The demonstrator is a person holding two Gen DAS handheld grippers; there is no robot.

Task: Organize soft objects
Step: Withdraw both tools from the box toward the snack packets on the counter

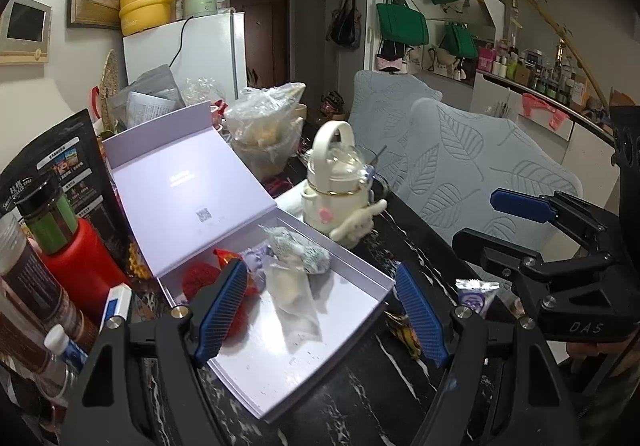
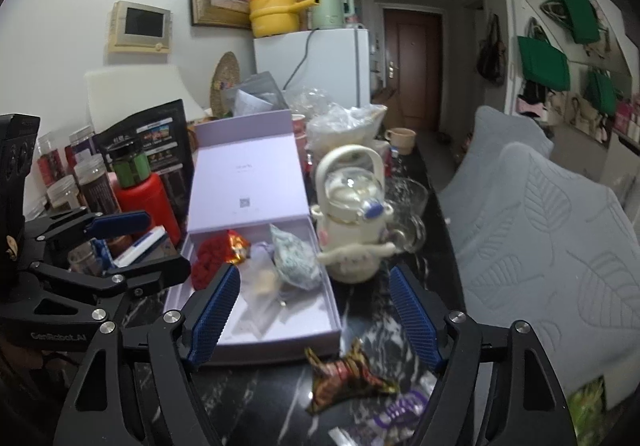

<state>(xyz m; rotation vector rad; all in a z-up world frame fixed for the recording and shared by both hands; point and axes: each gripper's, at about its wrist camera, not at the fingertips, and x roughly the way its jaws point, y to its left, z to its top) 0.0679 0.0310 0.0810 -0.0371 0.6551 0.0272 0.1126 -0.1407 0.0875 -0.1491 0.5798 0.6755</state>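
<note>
Right wrist view: right hand-held gripper (image 2: 314, 316) spread wide, nothing btwn the fingers, hovering above the dark marbled surface (image 2: 256, 398) just off the near edge of the lilac gift box (image 2: 280, 342). Next soft item, a crinkled gold/red foil snack wrapper (image 2: 348, 376), lies on the surface just past that near edge; a purple-and-white packet (image 2: 400, 412) sits beside it, blurred.

Left hand-held gripper (image 1: 322, 310) also spread, empty, over the box's front-right corner. Box interior already holds a red knitted piece (image 1: 200, 278), a green-patterned pouch (image 1: 300, 250) and a clear plastic sachet (image 1: 292, 302), all bunched toward the hinge edge.

Handling, as I judge it: wrapper v. light, limp, foil slick, so it'll crumple rather than resist. Best pinch across the puffed middle, not a loose corner. Low fragility; main risk is slipping out or dragging the neighbouring packet along.
</note>
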